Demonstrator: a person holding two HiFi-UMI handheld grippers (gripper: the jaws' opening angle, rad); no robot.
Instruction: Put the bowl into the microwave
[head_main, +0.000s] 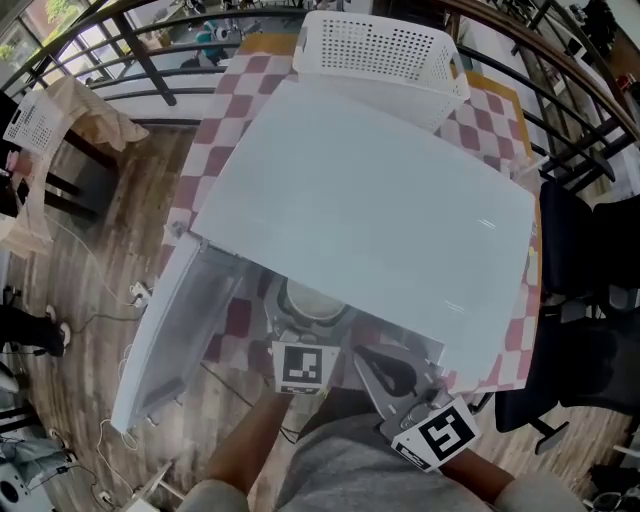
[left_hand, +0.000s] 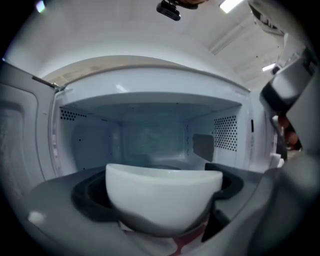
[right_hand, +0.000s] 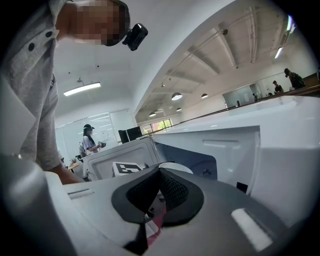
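Note:
A white bowl (left_hand: 161, 200) sits upright between the jaws of my left gripper (head_main: 306, 322), which is shut on it. The bowl (head_main: 312, 300) is at the mouth of the white microwave (head_main: 370, 210), just under the front edge of its top. The microwave door (head_main: 172, 330) hangs wide open to the left. The lit cavity (left_hand: 150, 140) lies straight ahead of the bowl and holds nothing. My right gripper (head_main: 388, 374) is shut on nothing, just right of the left one, outside the opening. From the right gripper view the bowl's rim (right_hand: 173, 167) shows beyond its closed pads.
A white perforated basket (head_main: 382, 52) stands behind the microwave on the pink-checked table (head_main: 492, 118). A black chair (head_main: 585, 300) is at the right, metal railings run along the back, and cables lie on the wooden floor (head_main: 90, 300) at the left.

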